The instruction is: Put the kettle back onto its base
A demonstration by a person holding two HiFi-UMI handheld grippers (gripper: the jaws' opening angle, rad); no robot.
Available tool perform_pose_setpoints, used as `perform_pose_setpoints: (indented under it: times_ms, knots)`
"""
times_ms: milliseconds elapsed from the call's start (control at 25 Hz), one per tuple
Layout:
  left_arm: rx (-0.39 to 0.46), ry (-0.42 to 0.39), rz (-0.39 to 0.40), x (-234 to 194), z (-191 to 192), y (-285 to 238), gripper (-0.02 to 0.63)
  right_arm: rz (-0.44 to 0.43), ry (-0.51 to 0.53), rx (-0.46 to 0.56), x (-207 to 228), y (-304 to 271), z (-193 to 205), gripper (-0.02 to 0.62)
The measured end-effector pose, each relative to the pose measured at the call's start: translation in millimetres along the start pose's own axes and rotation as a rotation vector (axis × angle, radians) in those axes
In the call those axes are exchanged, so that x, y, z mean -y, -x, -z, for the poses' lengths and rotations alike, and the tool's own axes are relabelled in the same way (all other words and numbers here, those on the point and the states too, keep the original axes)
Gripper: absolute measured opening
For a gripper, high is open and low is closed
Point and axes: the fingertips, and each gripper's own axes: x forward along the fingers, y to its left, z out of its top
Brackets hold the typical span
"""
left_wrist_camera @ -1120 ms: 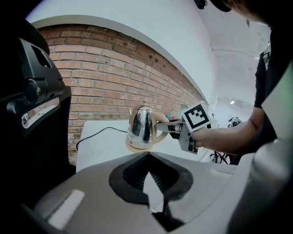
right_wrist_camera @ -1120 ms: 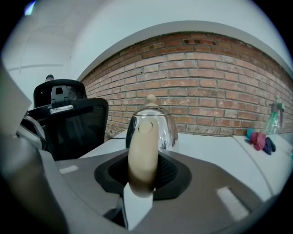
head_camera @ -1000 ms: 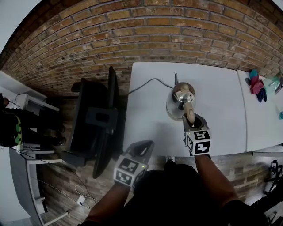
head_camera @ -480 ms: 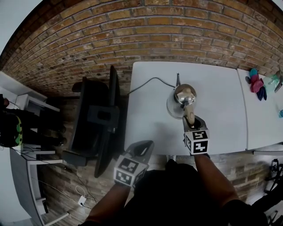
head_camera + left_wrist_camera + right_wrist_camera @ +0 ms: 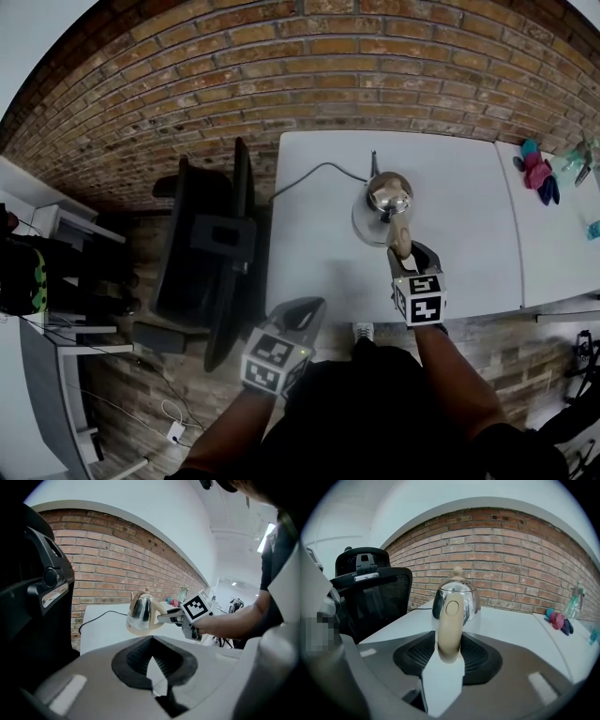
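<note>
The steel kettle [image 5: 387, 195] with its beige handle [image 5: 400, 239] stands upright on its round base [image 5: 361, 230] on the white table [image 5: 450, 253]. My right gripper [image 5: 401, 251] is at the handle; its jaws have just been opening, and the handle [image 5: 450, 620] stands between the spread pads. In the right gripper view the kettle body [image 5: 468, 599] is straight ahead of that gripper [image 5: 448, 638]. My left gripper [image 5: 314, 307] hangs off the table's front edge with its tips together and nothing in them. Its own view shows that gripper [image 5: 151, 639], the kettle [image 5: 140, 611] and the right gripper [image 5: 165, 617].
A black cord [image 5: 309, 176] runs from the base to the table's left edge. A black office chair [image 5: 202, 253] stands left of the table. Coloured cloths [image 5: 539, 176] and a bottle [image 5: 577, 169] lie on the second table at right. A brick wall [image 5: 309, 84] is behind.
The kettle has shifted a little toward the wall with my right gripper and sits on the base. The right jaws stand wider around the handle. The left gripper has not moved.
</note>
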Motion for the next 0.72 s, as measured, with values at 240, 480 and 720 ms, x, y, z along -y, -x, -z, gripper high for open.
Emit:
perform_pose_setpoints:
  times_ms: [240, 480, 720]
  knots:
    - [0.006, -0.015, 0.023, 10.2, 6.9, 15.7, 0.000, 0.036, -0.013, 0.023, -5.1, 23.5, 0.7, 0.202]
    - [0.030, -0.049, 0.033, 19.6, 17.2, 38.8, 0.001, 0.054, -0.012, 0.061, -23.9, 52.4, 2.5, 0.173]
    - [0.042, -0.058, 0.052, 33.9, 25.9, 67.8, 0.000, 0.048, -0.005, 0.119, -53.0, 90.2, -1.5, 0.049]
